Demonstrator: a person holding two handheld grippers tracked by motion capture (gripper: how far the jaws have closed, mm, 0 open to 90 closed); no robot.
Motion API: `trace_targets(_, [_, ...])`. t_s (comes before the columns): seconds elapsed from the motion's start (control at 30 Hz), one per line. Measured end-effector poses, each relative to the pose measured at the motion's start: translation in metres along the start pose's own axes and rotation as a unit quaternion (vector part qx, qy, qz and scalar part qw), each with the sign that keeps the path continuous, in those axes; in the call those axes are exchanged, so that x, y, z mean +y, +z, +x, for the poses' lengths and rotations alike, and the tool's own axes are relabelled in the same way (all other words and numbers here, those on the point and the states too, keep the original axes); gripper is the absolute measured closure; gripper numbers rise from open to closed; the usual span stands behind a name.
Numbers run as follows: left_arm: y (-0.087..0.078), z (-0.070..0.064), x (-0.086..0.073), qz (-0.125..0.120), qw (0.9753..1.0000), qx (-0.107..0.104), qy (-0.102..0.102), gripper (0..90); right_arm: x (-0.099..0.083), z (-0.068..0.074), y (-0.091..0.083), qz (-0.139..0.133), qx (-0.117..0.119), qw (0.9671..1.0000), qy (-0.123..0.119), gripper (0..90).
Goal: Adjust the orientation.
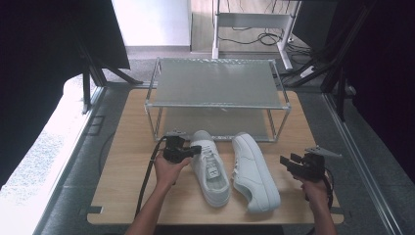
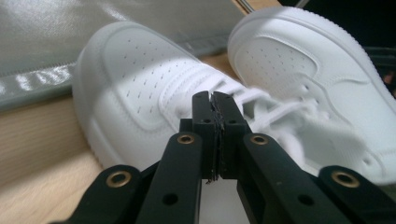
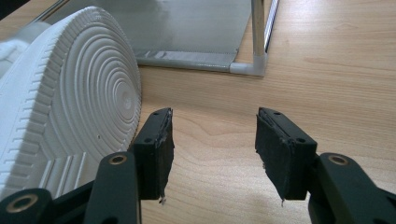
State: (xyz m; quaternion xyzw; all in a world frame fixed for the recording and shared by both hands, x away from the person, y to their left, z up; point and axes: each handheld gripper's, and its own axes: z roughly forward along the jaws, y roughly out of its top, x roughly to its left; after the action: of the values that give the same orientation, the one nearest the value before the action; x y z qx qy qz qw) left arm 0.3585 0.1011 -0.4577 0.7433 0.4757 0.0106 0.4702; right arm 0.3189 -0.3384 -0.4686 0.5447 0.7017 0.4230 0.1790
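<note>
Right now the left claw [image 2: 215, 140] has its two black jaws pressed together, and I cannot tell if a lace is caught between them or nothing at all. It sits at the laces of the left shoe [image 1: 210, 166], which stands upright on the table [image 1: 127, 147], with its toe near the rack [image 1: 215, 93]. Just beside it lies the right shoe [image 1: 254, 171], tipped over on its side, so its round ridged sole faces the right claw [image 3: 212, 149]. That claw is spread wide with nothing in it, and it waits near the sole but does not touch it. It looks like the shoes are meant to go on the rack, and the left shoe comes first. To do this well, I think the left claw should open, slip over the edge of the shoe near the tongue, and squeeze firm before lifting, because a pull on a lace alone could let the shoe swing or drop. In the high view, the left hand [image 1: 169, 171] reaches in from the bottom and points its claw sideways at the shoe. The right hand [image 1: 315, 188] holds its claw low, pointing left.
</note>
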Motion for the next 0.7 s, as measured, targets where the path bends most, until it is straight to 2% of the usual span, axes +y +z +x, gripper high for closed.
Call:
trace_targets(0.1, [-0.006,-0.003,0.004,-0.005,0.9999,0.004,0.008,88.2,0.000,-0.001,0.000,-0.002,0.000,1.0000,0.002,47.2])
trace_targets(0.17, [-0.019,-0.010,0.005,-0.016,0.9997,0.002,0.019,88.6,0.000,-0.001,0.000,-0.002,-0.001,1.0000,0.002,47.2])
trace_targets(0.37, [-0.037,-0.035,-0.009,-0.021,0.9979,-0.018,0.059,89.2,0.000,0.001,0.000,-0.004,-0.001,1.0000,0.001,47.2])
trace_targets(0.57, [-0.037,-0.050,-0.025,-0.005,0.9967,-0.033,0.074,89.3,-0.001,0.002,0.002,0.002,-0.003,1.0000,-0.001,47.2])
trace_targets(0.7, [-0.034,-0.058,-0.033,0.002,0.9962,-0.042,0.076,89.4,-0.001,0.004,0.003,0.006,-0.002,1.0000,-0.007,47.2])
